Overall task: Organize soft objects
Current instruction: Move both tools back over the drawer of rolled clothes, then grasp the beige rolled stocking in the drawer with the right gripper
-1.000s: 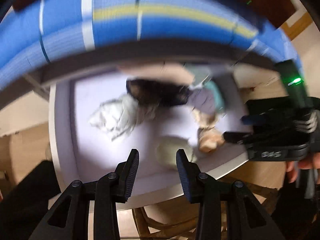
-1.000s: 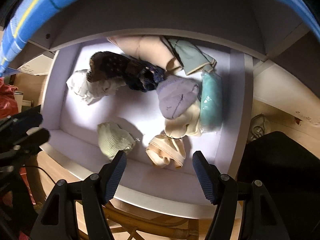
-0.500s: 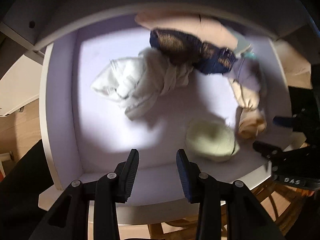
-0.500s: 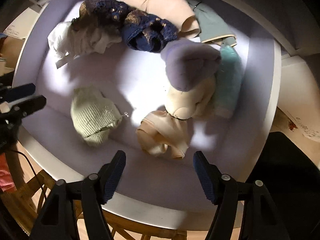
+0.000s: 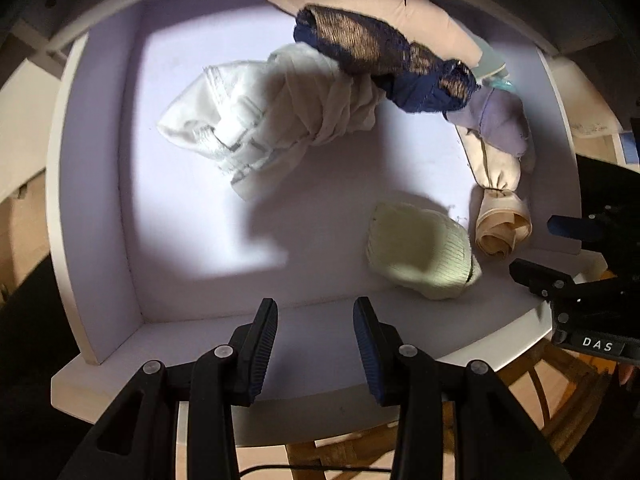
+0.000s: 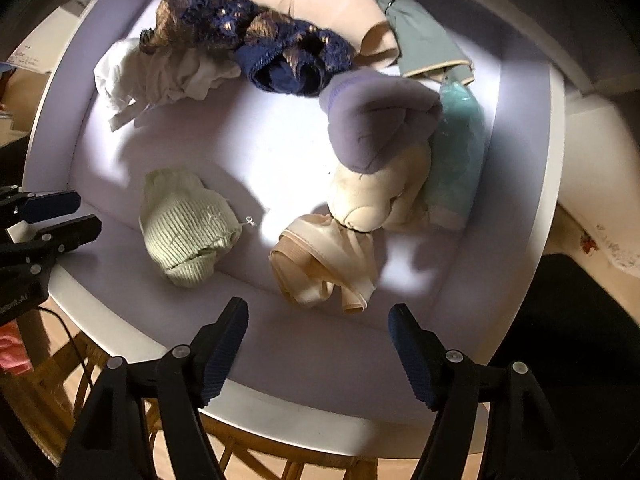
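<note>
Tools hang over the near rim of the white open drawer [image 6: 516,240], pointing almost straight down: your left tool [image 5: 316,330] narrowly parted, your right tool [image 6: 316,338] spread wider, both released and grasping nothing. Just beyond your right tool lies the crumpled beige fabric bundle [image 6: 324,264], with the pale green ribbed knit sock [image 6: 188,228] beside it, likely your nearest picks. Farther back, the lilac rolled sock [image 6: 376,120], white crumpled garment [image 5: 272,116] and navy lace piece [image 6: 256,40] crowd the far wall, unsorted.
</note>
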Demonstrator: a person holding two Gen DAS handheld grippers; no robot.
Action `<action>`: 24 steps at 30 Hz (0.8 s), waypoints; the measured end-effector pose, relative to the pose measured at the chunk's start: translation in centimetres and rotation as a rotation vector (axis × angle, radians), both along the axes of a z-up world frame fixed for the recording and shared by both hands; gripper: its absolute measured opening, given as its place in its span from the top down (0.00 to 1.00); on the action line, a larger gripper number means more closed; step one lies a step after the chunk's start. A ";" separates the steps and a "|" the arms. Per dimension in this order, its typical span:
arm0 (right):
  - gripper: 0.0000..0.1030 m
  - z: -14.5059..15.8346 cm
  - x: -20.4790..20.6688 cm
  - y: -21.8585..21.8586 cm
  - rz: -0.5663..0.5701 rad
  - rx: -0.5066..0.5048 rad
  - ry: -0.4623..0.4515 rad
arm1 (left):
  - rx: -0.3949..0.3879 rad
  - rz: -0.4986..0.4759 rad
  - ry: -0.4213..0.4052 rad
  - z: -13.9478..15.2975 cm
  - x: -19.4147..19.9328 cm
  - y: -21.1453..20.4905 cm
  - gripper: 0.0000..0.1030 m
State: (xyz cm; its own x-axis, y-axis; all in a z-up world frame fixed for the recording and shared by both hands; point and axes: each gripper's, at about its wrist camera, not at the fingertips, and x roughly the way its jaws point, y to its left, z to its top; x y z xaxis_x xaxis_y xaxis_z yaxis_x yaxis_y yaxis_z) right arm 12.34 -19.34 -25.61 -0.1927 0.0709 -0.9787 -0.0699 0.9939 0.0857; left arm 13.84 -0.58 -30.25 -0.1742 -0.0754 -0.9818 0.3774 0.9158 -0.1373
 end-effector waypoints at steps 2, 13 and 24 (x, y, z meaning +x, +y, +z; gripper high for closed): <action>0.30 -0.1 -0.6 0.2 0.016 0.008 0.025 | 0.011 -0.021 0.027 -0.4 -0.4 0.3 0.61; 0.29 2.8 1.2 1.6 0.096 0.099 -0.101 | -0.001 0.005 0.068 -0.3 -0.2 1.4 0.61; 0.33 4.1 6.4 4.6 0.375 -0.239 -0.536 | -0.032 0.292 -0.015 1.6 3.0 7.3 0.57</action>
State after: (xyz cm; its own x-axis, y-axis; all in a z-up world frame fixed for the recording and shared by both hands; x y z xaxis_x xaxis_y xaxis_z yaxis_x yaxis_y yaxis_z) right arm 18.70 -14.75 -21.53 0.3520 -0.1353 -0.9262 -0.3841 0.8814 -0.2748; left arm 16.84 6.70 -28.62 -0.1256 -0.1507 -0.9806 0.1004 0.9814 -0.1637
